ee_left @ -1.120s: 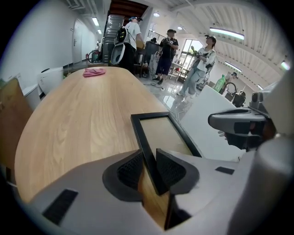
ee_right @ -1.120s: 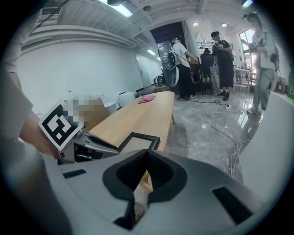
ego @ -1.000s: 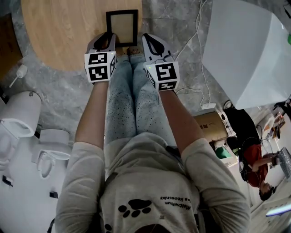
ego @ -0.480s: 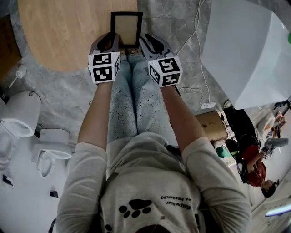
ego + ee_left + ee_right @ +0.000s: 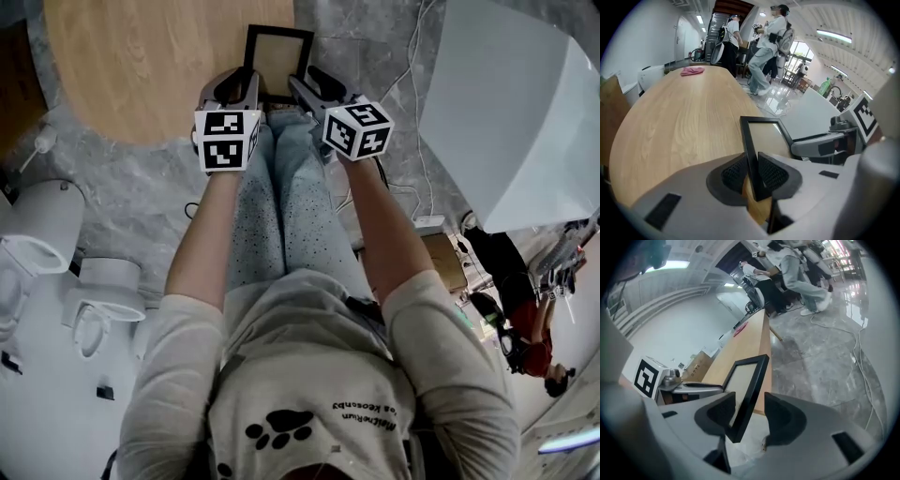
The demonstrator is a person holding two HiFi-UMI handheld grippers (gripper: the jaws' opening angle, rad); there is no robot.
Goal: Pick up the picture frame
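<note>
The picture frame [image 5: 277, 58], black with a beige panel, sits at the near edge of the round wooden table [image 5: 141, 66], between my two grippers. My left gripper [image 5: 247, 92] is shut on the frame's left edge; in the left gripper view both pads press the black bar of the frame [image 5: 766, 136] inside the left gripper [image 5: 754, 176]. My right gripper [image 5: 307, 86] is opening. In the right gripper view the frame's right edge [image 5: 746, 380] stands between the jaws of the right gripper [image 5: 749, 416], with a gap on each side.
A pink cloth [image 5: 692, 71] lies at the table's far end. White ceramic fixtures [image 5: 37, 234] stand on the floor at left and a large white panel [image 5: 506, 103] at right. Cables [image 5: 412, 178] and a cardboard box [image 5: 445, 262] lie on the grey floor. People stand beyond the table.
Both grippers and the frame have shifted right and farther up in the head view. The right gripper has rolled, its marker cube showing a different face.
</note>
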